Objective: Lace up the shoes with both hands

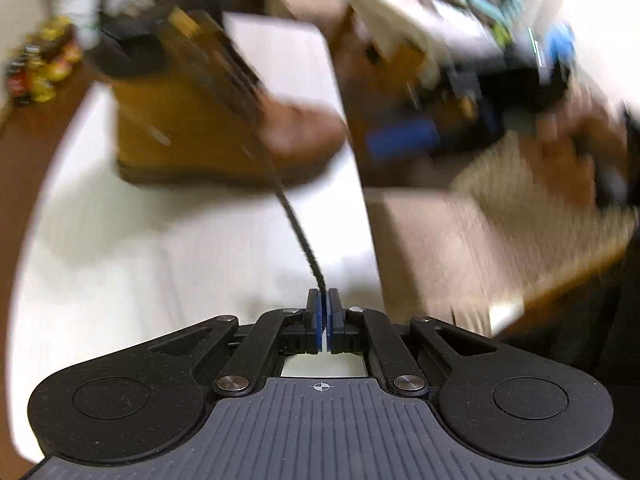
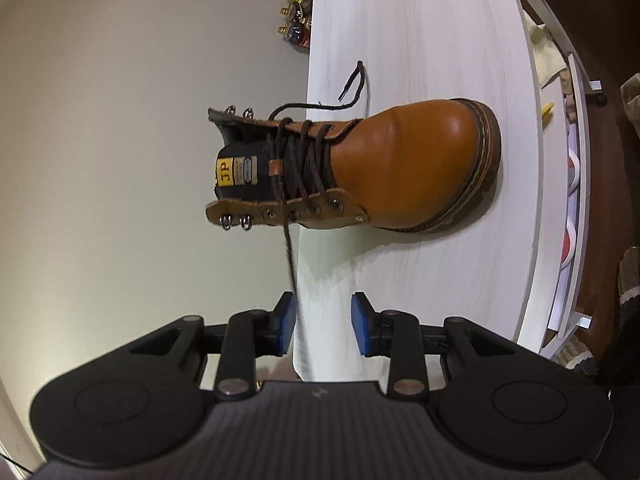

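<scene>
The left claw (image 1: 324, 300) tilts steeply down over the desk (image 1: 160, 264), pinching the dark lace (image 1: 298, 236) that runs taut from the boot (image 2: 400, 168). The right claw (image 2: 324, 320), rolled sideways, is spread and empty.

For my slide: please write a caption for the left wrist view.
Left gripper shut on dark lace, taut to tan boot.
</scene>
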Demonstrator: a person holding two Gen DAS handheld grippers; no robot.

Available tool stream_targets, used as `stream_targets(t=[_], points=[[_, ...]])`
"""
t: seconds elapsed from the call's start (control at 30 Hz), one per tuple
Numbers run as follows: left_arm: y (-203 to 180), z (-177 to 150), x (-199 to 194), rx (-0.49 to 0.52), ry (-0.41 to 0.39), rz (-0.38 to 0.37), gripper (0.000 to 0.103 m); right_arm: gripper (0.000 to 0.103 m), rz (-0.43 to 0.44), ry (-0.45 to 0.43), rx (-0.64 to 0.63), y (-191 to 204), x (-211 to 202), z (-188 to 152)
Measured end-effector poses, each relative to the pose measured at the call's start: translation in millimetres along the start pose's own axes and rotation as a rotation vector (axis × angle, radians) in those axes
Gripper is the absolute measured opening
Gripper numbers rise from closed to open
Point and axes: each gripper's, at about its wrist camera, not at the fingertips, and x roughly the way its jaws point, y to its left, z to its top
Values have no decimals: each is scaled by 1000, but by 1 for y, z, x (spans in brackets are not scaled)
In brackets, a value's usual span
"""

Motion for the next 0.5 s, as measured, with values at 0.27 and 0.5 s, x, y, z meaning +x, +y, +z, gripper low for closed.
stream_targets(t=[0.27, 0.5], points=[[29, 64, -30, -163, -239, -139, 2, 34, 41, 14, -71, 11, 6, -15], [36, 99, -13, -107, -165, -233, 2, 34, -36, -9, -551, 74, 8, -38]])
